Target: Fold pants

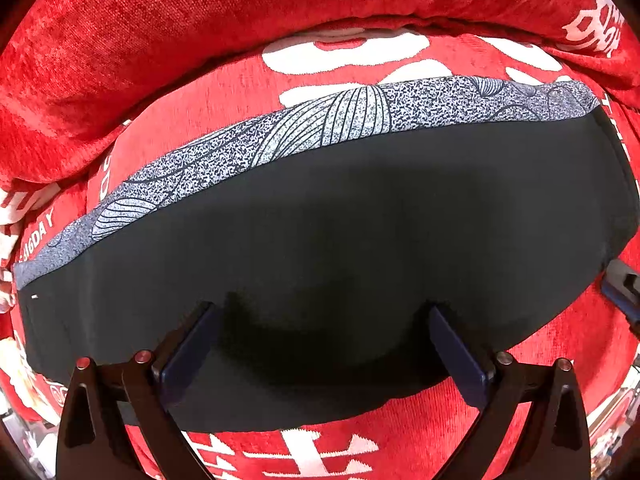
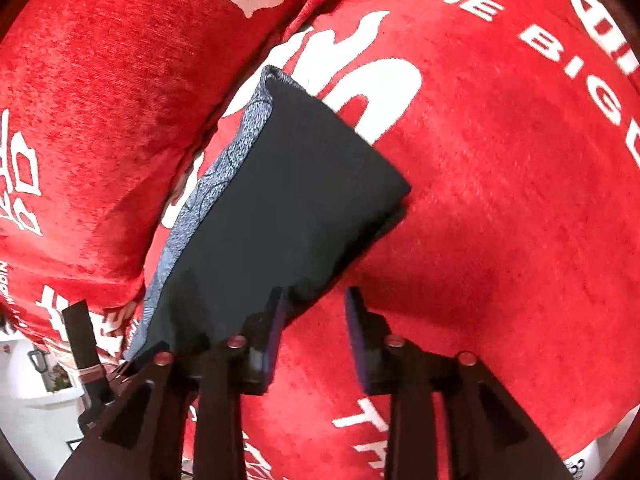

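The left gripper [image 1: 324,332] is spread open over smooth black folded pants [image 1: 340,240]; the right gripper [image 2: 316,312] is parted, empty, above plush red cushion [image 2: 500,200].

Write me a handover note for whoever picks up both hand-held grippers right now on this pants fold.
Left hand-held gripper: open, pointing down over the pants, nothing pinched.
Right hand-held gripper: open, at the pants' near corner; one pad lies against that corner, no grip.
Pants: a compact dark bundle with its patterned grey waistband along one edge, lying on the red printed cushion.
Done: the fold looks essentially finished.
Left: check that the edges line up, smooth if needed, then pull both grippers away.
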The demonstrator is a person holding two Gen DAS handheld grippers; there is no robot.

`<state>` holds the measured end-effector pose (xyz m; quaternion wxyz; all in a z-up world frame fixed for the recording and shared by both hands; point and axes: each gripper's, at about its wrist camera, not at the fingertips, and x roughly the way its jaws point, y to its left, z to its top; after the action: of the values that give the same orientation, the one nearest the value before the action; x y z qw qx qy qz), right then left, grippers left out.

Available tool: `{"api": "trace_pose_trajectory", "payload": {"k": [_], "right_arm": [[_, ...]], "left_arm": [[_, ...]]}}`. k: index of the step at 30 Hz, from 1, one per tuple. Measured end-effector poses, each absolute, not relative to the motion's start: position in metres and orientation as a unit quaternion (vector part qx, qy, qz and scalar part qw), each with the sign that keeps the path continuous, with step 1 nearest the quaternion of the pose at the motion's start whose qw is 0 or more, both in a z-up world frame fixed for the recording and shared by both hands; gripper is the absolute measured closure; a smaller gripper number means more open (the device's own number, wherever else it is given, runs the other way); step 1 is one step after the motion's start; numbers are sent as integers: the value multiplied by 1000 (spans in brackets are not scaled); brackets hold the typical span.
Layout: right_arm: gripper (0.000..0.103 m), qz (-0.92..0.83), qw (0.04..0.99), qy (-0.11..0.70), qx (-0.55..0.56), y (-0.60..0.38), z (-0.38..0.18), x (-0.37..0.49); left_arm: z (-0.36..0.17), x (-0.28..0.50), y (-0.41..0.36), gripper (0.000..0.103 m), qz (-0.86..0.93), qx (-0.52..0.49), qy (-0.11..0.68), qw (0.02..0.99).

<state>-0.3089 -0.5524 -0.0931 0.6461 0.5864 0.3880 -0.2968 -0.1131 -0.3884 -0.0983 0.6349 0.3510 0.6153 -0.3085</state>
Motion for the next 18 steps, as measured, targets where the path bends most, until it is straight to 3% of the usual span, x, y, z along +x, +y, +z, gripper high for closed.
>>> {"api": "trace_pose_trajectory", "payload": {"k": [18], "right_arm": [[66, -281, 642, 356, 619, -549, -107, -313]], "left_arm": [[-103, -113, -388, 0, -309, 348, 618, 634]]}}
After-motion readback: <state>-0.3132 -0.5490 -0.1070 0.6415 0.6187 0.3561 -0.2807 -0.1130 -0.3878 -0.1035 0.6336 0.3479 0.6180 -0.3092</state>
